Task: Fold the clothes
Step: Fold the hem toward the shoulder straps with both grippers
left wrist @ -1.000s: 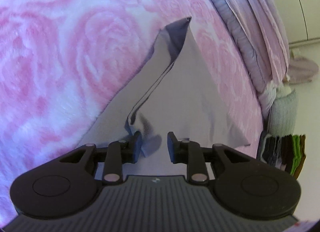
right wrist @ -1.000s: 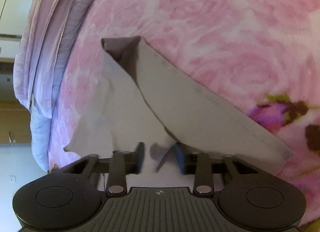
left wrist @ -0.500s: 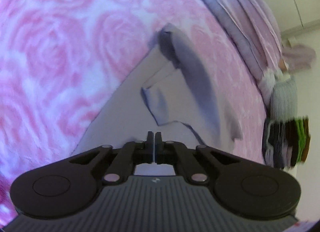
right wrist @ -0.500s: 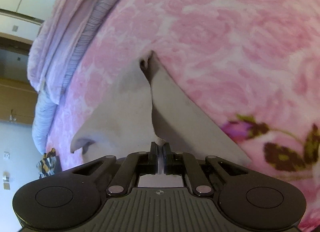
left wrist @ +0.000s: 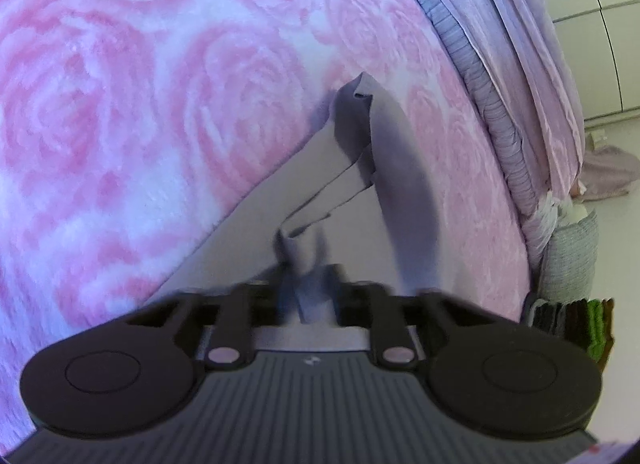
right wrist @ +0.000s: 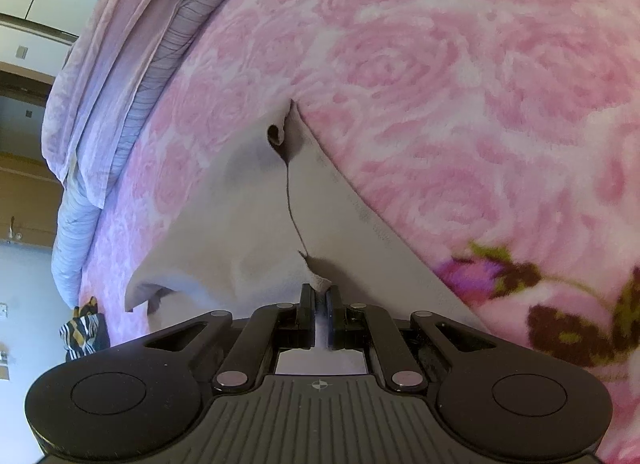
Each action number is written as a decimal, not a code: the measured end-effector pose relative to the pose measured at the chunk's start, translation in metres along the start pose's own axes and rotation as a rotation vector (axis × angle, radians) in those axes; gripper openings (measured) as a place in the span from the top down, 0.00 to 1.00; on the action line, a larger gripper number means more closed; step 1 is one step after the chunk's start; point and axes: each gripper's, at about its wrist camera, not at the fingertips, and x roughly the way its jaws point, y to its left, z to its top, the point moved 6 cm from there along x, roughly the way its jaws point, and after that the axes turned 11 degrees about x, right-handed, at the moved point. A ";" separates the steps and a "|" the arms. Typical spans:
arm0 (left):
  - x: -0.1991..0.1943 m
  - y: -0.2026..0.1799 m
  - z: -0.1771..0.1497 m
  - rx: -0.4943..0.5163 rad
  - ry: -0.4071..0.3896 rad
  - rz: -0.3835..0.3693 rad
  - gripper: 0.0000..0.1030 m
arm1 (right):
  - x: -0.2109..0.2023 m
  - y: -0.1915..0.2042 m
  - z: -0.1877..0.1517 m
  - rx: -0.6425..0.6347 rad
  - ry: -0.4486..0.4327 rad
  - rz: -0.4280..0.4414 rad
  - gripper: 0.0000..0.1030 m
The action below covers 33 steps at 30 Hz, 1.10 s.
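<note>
A light grey garment lies partly lifted on a pink rose-patterned blanket. In the left wrist view its folded corner stands up toward the far side. My left gripper is motion-blurred, its fingers apart, with a pinch of the grey cloth standing between them. In the right wrist view the same garment rises in a ridge from the blanket. My right gripper is shut on a small tuft of its near edge.
Bunched lilac bedding runs along the bed's far edge, also seen in the right wrist view as lilac bedding. A stack of folded dark and green clothes sits beside the bed under a grey knitted item. A striped cloth lies off the bed.
Both grippers closed on the grey garment and pulled it up into a ridge. Since half a second ago the left fingers have parted again; the right stays closed.
</note>
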 end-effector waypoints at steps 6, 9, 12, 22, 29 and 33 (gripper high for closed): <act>-0.036 -0.017 -0.006 0.076 -0.054 -0.022 1.00 | -0.012 0.008 -0.001 -0.077 -0.013 0.004 0.99; -0.057 -0.017 -0.021 0.087 -0.053 -0.012 1.00 | -0.022 0.009 -0.004 -0.103 -0.005 0.001 0.99; -0.065 -0.010 -0.043 0.083 -0.014 0.024 1.00 | -0.026 0.003 -0.011 -0.114 0.019 -0.027 0.99; -0.067 0.006 -0.068 0.047 -0.018 0.050 1.00 | -0.026 -0.026 -0.031 -0.096 0.077 -0.065 0.99; -0.063 0.011 -0.079 0.057 -0.007 0.077 1.00 | -0.018 -0.033 -0.036 -0.106 0.092 -0.086 0.99; -0.063 0.014 -0.085 0.065 -0.008 0.093 1.00 | -0.015 -0.035 -0.036 -0.114 0.094 -0.092 0.99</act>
